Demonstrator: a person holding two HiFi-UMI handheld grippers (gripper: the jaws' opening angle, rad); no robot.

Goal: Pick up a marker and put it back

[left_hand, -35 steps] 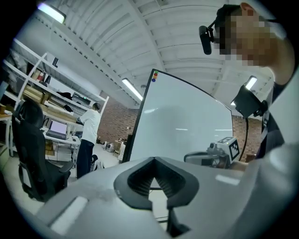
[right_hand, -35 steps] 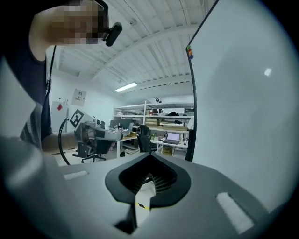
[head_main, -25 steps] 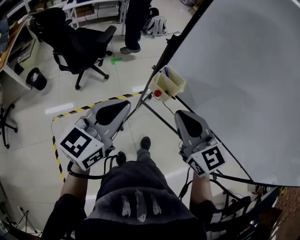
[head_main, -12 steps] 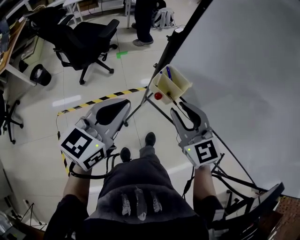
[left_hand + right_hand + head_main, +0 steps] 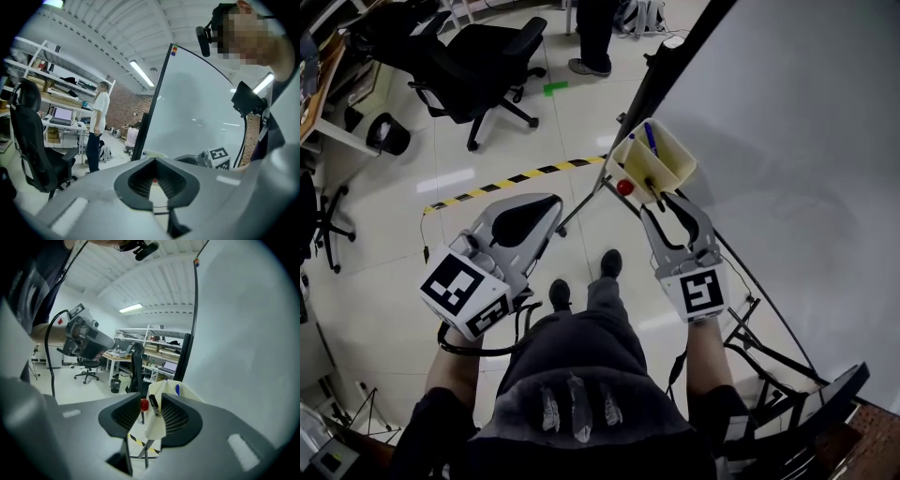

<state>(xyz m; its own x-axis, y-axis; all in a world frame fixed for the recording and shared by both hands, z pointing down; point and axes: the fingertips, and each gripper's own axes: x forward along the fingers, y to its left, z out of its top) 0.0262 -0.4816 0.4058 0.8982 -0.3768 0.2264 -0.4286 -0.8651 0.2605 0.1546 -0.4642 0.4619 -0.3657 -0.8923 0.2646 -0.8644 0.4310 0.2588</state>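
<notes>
A pale yellow marker tray (image 5: 667,150) hangs on the whiteboard stand, with a red knob (image 5: 624,187) at its near corner. A blue marker (image 5: 649,139) and a black marker (image 5: 153,405) stand in it. My right gripper (image 5: 670,211) is just short of the tray's near edge. Its jaws have just been opening and stand wide apart. In the right gripper view (image 5: 152,412) the black marker and the tray (image 5: 161,397) line up in the gap, but the pads press on nothing. My left gripper (image 5: 530,217) hangs over the floor to the left, shut and empty.
The whiteboard (image 5: 787,141) fills the right side, its black stand legs (image 5: 581,211) spreading over the floor. Black-and-yellow tape (image 5: 516,175) crosses the tiles. A black office chair (image 5: 478,66), a bin (image 5: 394,134) and a standing person (image 5: 595,33) are farther off.
The right gripper has moved up to the tray and gone from shut to wide open. The left gripper has barely shifted and stays shut.
</notes>
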